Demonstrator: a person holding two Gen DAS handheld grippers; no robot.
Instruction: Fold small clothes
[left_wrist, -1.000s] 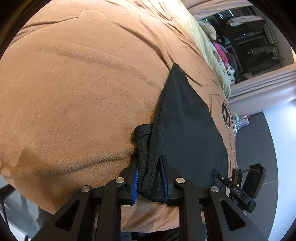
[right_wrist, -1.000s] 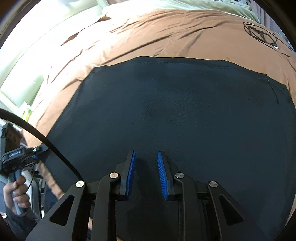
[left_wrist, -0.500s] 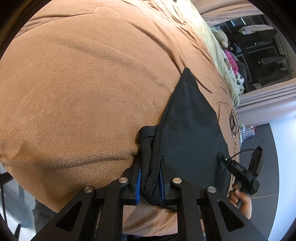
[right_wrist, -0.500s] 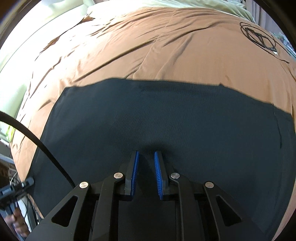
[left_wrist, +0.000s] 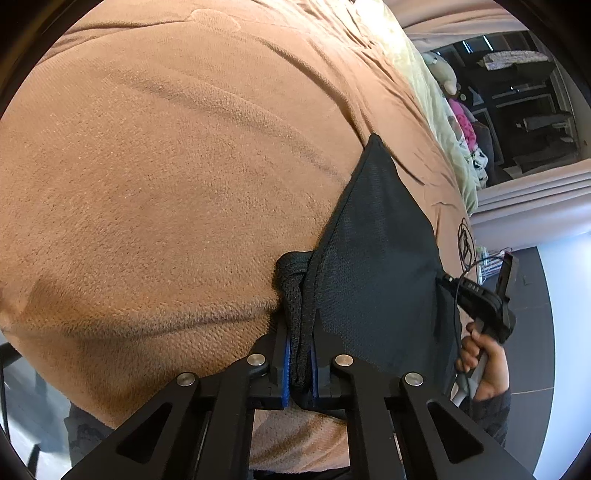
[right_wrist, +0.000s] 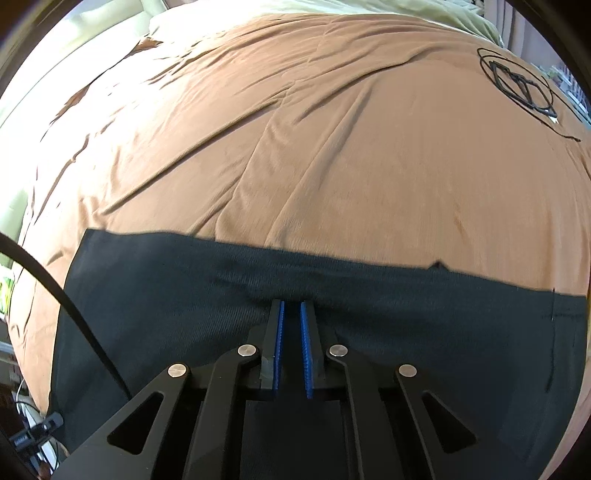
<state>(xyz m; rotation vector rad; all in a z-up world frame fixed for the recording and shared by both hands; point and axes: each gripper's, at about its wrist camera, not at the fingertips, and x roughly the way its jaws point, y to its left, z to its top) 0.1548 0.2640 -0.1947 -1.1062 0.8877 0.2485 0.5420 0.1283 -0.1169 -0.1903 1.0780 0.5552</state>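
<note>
A black mesh garment lies flat on a brown blanket. My left gripper is closing on the bunched near edge of the garment, and its blue pads press on the fabric. In the right wrist view the garment is a wide dark band. My right gripper points down near its far edge. Its jaws are closing to a narrow slit, and the cloth puckers around the tips. The left wrist view shows a hand holding that right gripper at the garment's right side.
The brown blanket runs on far beyond the garment, with a coiled black cable near its far right corner. A pale green sheet, soft toys and dark furniture lie past the bed. A black cord crosses the left of the right wrist view.
Both pairs of jaws have closed, the left onto the bunched edge. My right gripper has slid across the garment to near its far edge. In the left wrist view it has come closer.
</note>
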